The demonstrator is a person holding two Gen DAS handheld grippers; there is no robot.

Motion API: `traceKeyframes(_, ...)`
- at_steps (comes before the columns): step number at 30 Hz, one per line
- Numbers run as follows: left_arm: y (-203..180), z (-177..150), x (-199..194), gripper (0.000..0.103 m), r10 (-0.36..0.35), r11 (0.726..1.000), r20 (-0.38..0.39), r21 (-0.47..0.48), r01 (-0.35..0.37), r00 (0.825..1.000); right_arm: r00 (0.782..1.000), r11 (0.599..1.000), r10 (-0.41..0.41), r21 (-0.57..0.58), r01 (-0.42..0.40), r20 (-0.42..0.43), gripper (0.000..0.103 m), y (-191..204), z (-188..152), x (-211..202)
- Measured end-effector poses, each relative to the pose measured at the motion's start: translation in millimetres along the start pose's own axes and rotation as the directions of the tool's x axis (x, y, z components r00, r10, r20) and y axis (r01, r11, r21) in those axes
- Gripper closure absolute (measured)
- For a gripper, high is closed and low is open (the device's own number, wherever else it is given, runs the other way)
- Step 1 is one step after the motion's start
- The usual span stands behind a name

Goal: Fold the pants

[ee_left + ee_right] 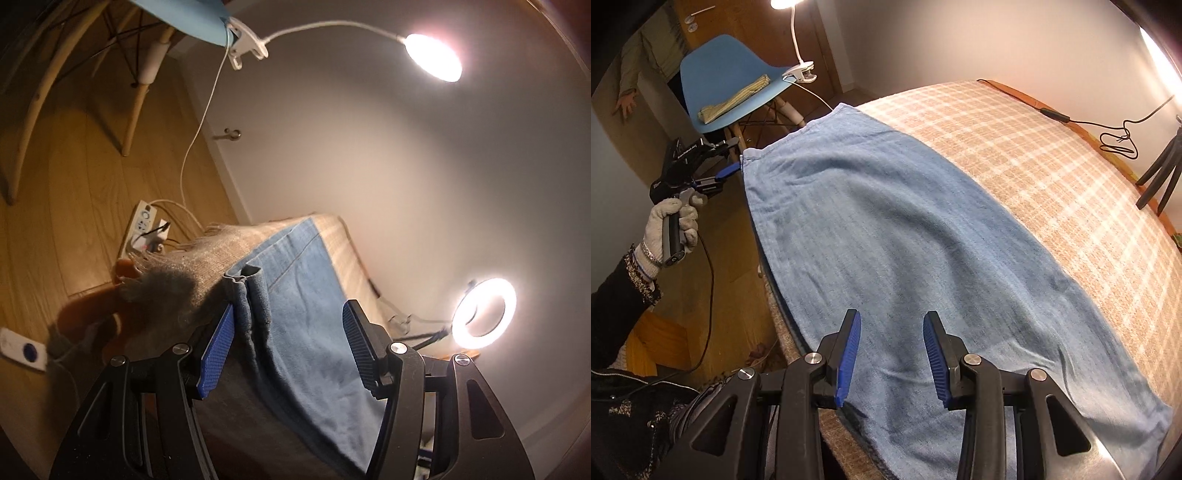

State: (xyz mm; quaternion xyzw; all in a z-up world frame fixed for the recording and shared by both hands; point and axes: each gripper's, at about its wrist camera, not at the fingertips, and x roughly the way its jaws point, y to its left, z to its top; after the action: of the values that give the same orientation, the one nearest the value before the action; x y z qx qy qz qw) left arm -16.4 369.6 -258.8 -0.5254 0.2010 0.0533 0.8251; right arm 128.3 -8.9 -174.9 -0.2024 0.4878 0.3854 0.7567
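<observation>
Pants: the blue denim pants [908,236] are lying flat and lengthwise on the checked blanket [1034,155] that is covering the table, close along its near edge.
Left gripper: the left gripper [288,332] is reaching in at the far end of the pants, its jaws standing apart on either side of the bunched hem [251,291]; the pads are not pinching it.
Left hand: a gloved hand [670,225] is gripping that tool's handle.
Right gripper: the right gripper [892,358] is hovering over the near end of the pants, jaws parted and holding nothing.
Room: a blue chair [738,85] is carrying a folded cloth [735,98] and a clip-on lamp [799,72].
</observation>
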Motion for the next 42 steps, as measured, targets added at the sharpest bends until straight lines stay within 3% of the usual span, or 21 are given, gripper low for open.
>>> traceKeyframes(5,3,-3,16,0.048,0.081,0.997,-0.027,0.010,-0.080,0.996,1.000,1.000,0.004,-0.008,-0.004,0.004,0.064,4,0,0)
traceKeyframes(10,-16,-3,19,0.088,0.131,0.984,-0.010,0.124,-0.129,0.991,1.000,0.999,-0.014,-0.044,0.014,-0.012,0.062,11,-1,5)
traceKeyframes(14,-26,-3,23,0.090,0.134,0.974,0.000,0.184,-0.132,0.991,1.000,0.999,-0.012,-0.043,0.011,-0.019,0.062,11,-1,9)
traceKeyframes(16,-27,-2,29,0.088,0.170,0.967,-0.010,0.192,-0.165,0.985,1.000,0.999,-0.009,-0.037,0.008,-0.020,0.062,9,-1,10)
traceKeyframes(18,-24,0,34,0.069,0.207,0.966,-0.027,0.163,-0.200,0.978,1.000,0.999,-0.008,-0.035,0.007,-0.020,0.062,9,-1,11)
traceKeyframes(19,-21,1,36,0.066,0.216,0.968,-0.041,0.136,-0.209,0.976,1.000,0.999,-0.009,-0.035,0.008,-0.020,0.062,9,-1,11)
traceKeyframes(22,-19,0,43,0.066,0.228,0.967,-0.053,0.129,-0.220,0.972,1.000,0.999,-0.006,-0.040,0.006,-0.022,0.062,10,-1,11)
traceKeyframes(24,-21,1,45,0.071,0.251,0.958,-0.034,0.149,-0.243,0.967,1.000,0.999,-0.008,-0.041,0.007,-0.024,0.062,10,-1,12)
traceKeyframes(25,-22,2,46,0.085,0.258,0.956,-0.029,0.149,-0.251,0.966,1.000,0.999,-0.010,-0.041,0.009,-0.025,0.062,10,-1,12)
traceKeyframes(26,-23,3,47,0.091,0.262,0.955,-0.024,0.149,-0.256,0.965,1.000,0.999,-0.010,-0.041,0.009,-0.025,0.062,9,-1,13)
traceKeyframes(29,-28,4,47,0.091,0.238,0.960,-0.013,0.155,-0.233,0.971,1.000,0.999,-0.011,-0.030,0.010,-0.020,0.062,6,-1,12)
traceKeyframes(34,-71,-3,44,0.092,0.162,0.944,0.010,0.288,-0.158,0.987,1.000,1.000,-0.022,0.008,0.022,-0.005,0.059,-5,1,10)
traceKeyframes(38,-114,-18,51,0.092,0.089,0.920,-0.037,0.386,-0.068,0.995,1.000,0.998,-0.012,0.064,0.011,0.015,0.059,-19,4,8)
traceKeyframes(42,-150,-49,71,0.092,0.043,0.883,-0.126,0.469,0.021,0.991,0.998,0.986,0.028,0.165,-0.035,0.047,0.059,-38,7,8)
